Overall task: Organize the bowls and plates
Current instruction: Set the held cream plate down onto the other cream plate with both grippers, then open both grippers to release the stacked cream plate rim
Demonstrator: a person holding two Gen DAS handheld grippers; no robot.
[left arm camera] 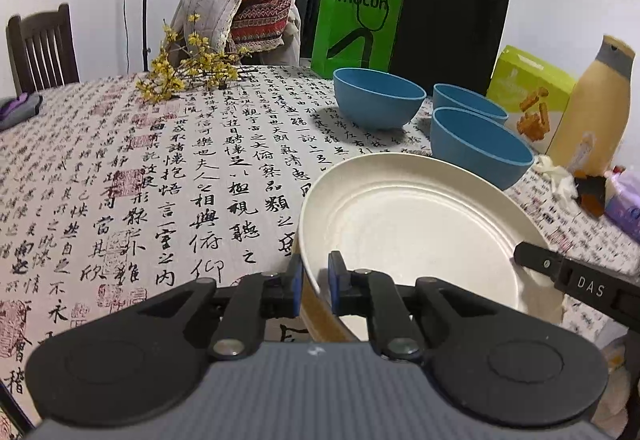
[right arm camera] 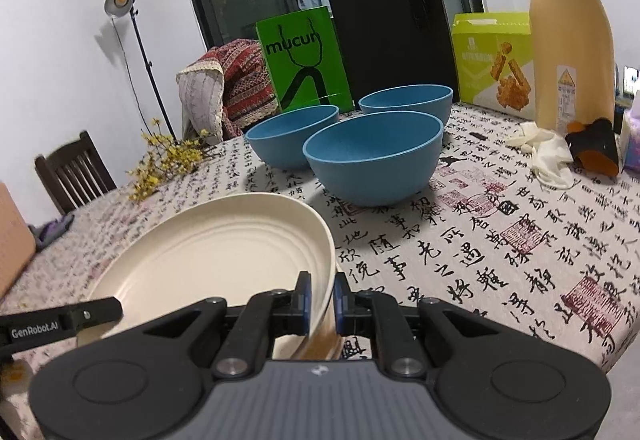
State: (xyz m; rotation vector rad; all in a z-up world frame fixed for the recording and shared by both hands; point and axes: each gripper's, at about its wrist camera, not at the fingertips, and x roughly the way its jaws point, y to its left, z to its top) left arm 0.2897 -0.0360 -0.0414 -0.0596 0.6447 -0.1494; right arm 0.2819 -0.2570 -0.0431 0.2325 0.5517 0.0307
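A cream plate [left arm camera: 416, 224] hangs just above the calligraphy tablecloth, held from both sides. My left gripper [left arm camera: 314, 286] is shut on the plate's left rim, its blue pads pinching the edge. On the opposite rim of the same plate [right arm camera: 208, 256] my right gripper [right arm camera: 322, 298] is shut too. Each view shows the other gripper's black finger at the far rim: the right one [left arm camera: 560, 272] and the left one [right arm camera: 80, 318]. Three blue bowls stand beyond the plate: the nearest bowl [right arm camera: 374, 157], a left bowl [right arm camera: 294, 135] and a rear bowl [right arm camera: 408, 101]. All are upright and empty.
Behind the bowls stand a green paper bag [right arm camera: 304, 59], a black bag [right arm camera: 396, 27], a green snack box [right arm camera: 494, 59] and a tall tan bottle [right arm camera: 572, 35]. White gloves [right arm camera: 548, 151] lie by the bottle. Yellow flowers [left arm camera: 188, 71] lie at the far left, near a wooden chair [left arm camera: 40, 47].
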